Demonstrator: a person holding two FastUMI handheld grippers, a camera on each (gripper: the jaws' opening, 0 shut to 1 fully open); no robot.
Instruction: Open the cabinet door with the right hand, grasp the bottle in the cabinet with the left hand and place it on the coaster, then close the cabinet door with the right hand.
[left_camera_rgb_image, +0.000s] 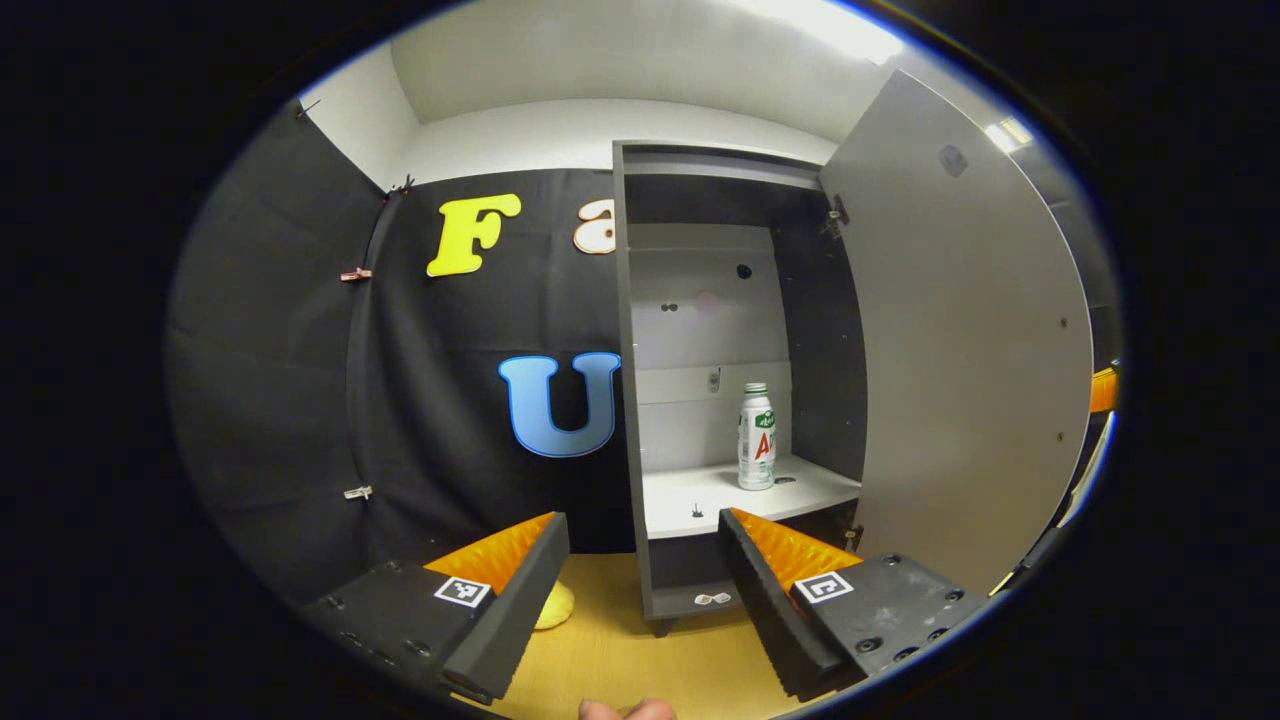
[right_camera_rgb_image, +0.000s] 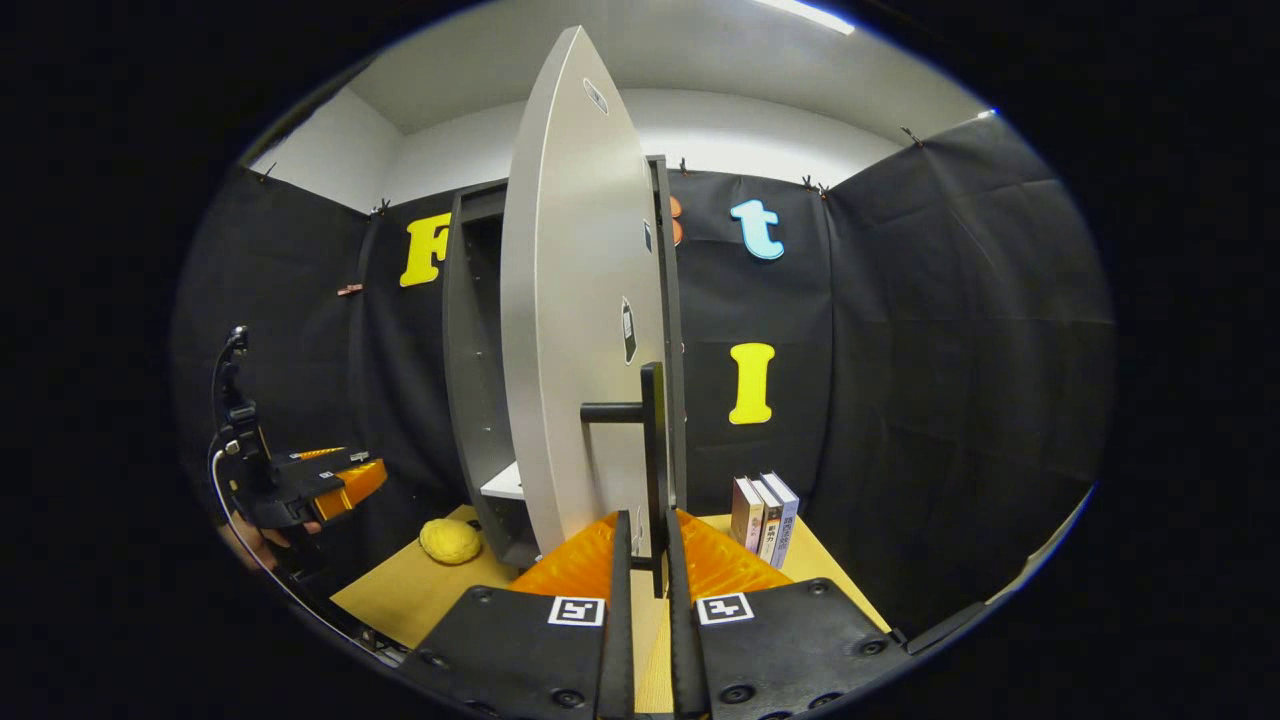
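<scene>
Two tools working: right tool (right_camera_rgb_image: 642, 535) pinching the door handle (right_camera_rgb_image: 652, 440) between both fingers, holding the cabinet door (right_camera_rgb_image: 575, 300) swung wide. Left tool (left_camera_rgb_image: 640, 535) spreading wide, gripping nothing, hovering over the desk (left_camera_rgb_image: 640, 650) before the open cabinet (left_camera_rgb_image: 630, 400). Standing upright on the shelf (left_camera_rgb_image: 700, 492) farther back, toward the right wall: bottle (left_camera_rgb_image: 756, 437), untouched.
</scene>
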